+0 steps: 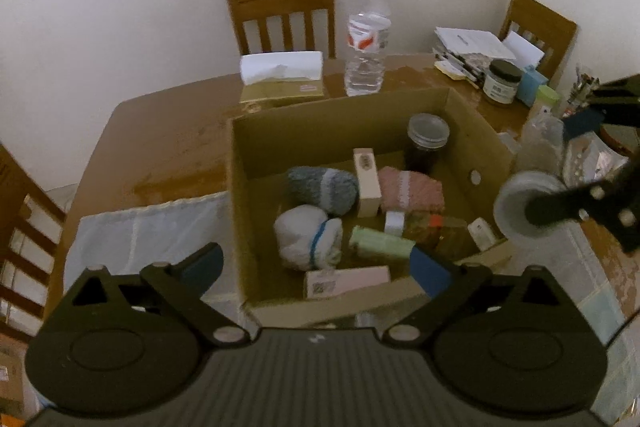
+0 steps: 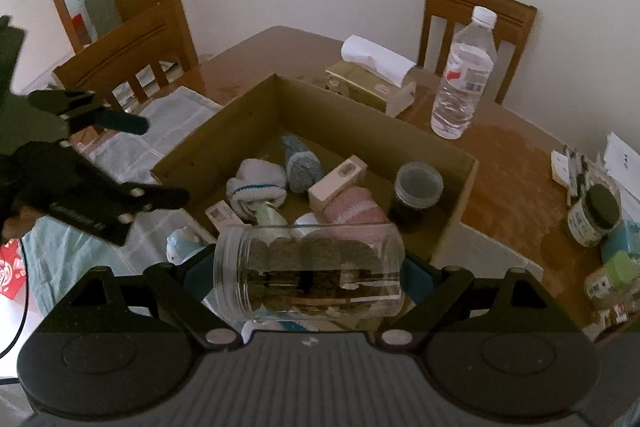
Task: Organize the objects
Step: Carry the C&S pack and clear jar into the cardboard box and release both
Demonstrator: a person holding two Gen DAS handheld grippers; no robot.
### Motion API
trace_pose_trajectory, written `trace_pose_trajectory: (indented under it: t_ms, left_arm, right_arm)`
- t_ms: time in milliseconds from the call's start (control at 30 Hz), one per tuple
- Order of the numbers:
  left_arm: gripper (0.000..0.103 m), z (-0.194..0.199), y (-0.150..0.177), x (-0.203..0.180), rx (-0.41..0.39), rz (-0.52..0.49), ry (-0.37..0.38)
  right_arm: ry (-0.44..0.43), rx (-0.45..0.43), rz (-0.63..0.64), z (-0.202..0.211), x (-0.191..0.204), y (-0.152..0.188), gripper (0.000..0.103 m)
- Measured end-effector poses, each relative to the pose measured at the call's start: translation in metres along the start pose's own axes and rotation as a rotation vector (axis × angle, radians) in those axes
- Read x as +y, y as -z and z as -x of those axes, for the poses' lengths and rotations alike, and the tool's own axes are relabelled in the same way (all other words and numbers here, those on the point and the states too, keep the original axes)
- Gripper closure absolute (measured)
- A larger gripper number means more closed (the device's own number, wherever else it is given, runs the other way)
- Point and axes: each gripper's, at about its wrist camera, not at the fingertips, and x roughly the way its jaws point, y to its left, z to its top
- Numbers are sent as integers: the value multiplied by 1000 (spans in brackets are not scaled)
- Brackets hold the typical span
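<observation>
An open cardboard box (image 1: 248,187) (image 2: 460,195) sits on the wooden table. It holds rolled socks (image 1: 310,237), a pink cloth roll (image 1: 412,189), small cartons (image 1: 366,183), a green tube (image 1: 380,243) and a dark jar (image 1: 428,143) (image 2: 418,187). My left gripper (image 1: 316,267) is open and empty above the box's near wall. My right gripper (image 2: 308,267) is shut on a clear plastic jar (image 2: 308,267) of dark round pieces, held sideways above the box's near corner. The jar also shows in the left wrist view (image 1: 520,203).
A water bottle (image 1: 366,39) (image 2: 464,75) and a tissue box (image 1: 280,79) (image 2: 372,83) stand behind the box. Jars, papers and small containers (image 1: 500,79) (image 2: 592,215) crowd the right side. A pale cloth (image 1: 140,235) lies to the left. Wooden chairs (image 1: 284,11) surround the table.
</observation>
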Motion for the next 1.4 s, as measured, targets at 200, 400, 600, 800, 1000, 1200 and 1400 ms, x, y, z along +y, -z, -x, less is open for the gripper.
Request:
trace_pose_trajectory:
  t_ms: [200,400,600,800,1000,1200,1400]
  left_arm:
    - [3,12,22,15,9,55,-25]
    - [3,16,43,31,31,105,-50]
    - [3,19,56,45,33,154,-68]
    - [3,21,68,56,35,183,-75]
    - [3,17,76,65,39,207,-72]
    - [3,12,81,71,51,235,-65]
    - [3,11,83,72,53,245,-70]
  right_arm:
    - [-26,5,10,-17,5,-19,9]
    - [-37,18,55,-42,19,-41,9]
    - [-43,36,90,-69,34,-64,9]
    - [-44,49,150,-95,52,-87,9]
    - [-22,64,222,-126,67,-108,9]
    - [18,15,278,-146,78,-123,3]
    - [16,11,236,-146,69,-121,0]
